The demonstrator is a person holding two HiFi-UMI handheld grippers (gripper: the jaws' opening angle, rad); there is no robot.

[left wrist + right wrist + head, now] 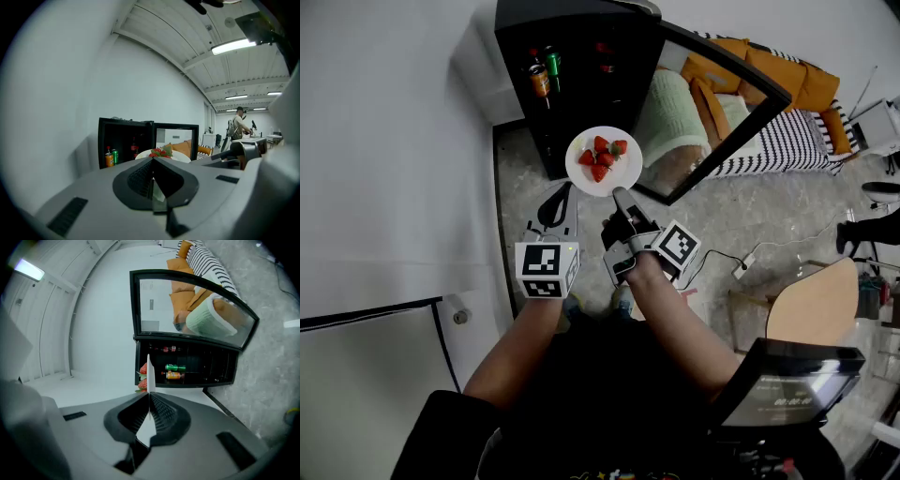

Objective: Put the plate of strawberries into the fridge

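Note:
A white plate [609,176] with several red strawberries [602,157] hangs level in front of the open black fridge [581,70]. My right gripper [620,195] is shut on the plate's near rim. In the right gripper view the plate [148,373] shows edge-on between the jaws, strawberries [143,370] on its left side, with the fridge interior [197,364] just beyond. My left gripper [562,194] is to the left of the plate, shut and holding nothing. From the left gripper [153,161] the strawberries [161,152] peek over the jaws.
The fridge's glass door [722,108] swings open to the right. An orange can [540,81] and a green can [552,62] stand on a fridge shelf. A white wall [384,141] runs along the left. A sofa [778,84], a wooden tabletop [811,305] and a person [239,126] lie farther off.

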